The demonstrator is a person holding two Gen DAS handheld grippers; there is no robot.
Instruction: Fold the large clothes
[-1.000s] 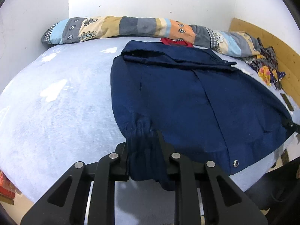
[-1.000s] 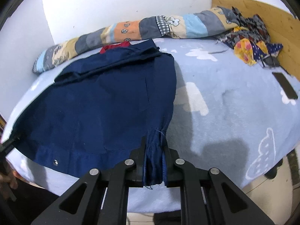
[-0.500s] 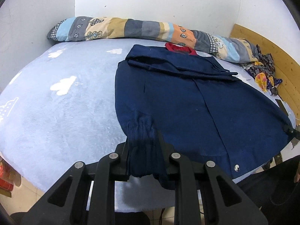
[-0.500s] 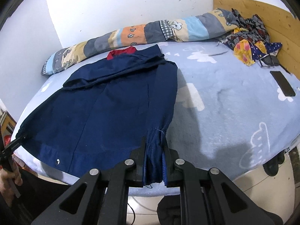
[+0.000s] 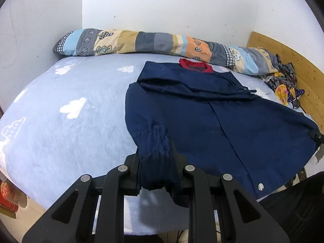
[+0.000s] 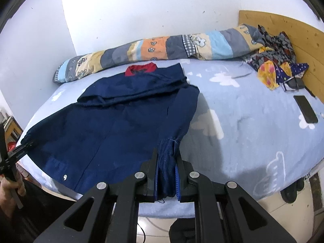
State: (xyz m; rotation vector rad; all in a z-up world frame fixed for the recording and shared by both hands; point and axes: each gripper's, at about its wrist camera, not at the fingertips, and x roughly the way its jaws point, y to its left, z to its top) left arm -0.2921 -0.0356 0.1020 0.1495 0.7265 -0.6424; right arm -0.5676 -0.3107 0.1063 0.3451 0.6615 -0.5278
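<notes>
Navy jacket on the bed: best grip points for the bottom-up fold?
Grip the navy blue fabric jacket at its two gathered bottom-hem corners, coming from the bed's near edge. The bunched hem gives each pair of tongs a thick pinch. Left tongs and right tongs are clamped there.

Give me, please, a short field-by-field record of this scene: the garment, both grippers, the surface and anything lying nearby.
garment: navy jacket, spread flat, red collar at the far end
left gripper: shut on the jacket's gathered hem corner
right gripper: shut on the opposite hem corner
surface: bed with light blue cloud-print sheet
nearby: patchwork quilt roll, patterned cloth pile, dark phone
</notes>
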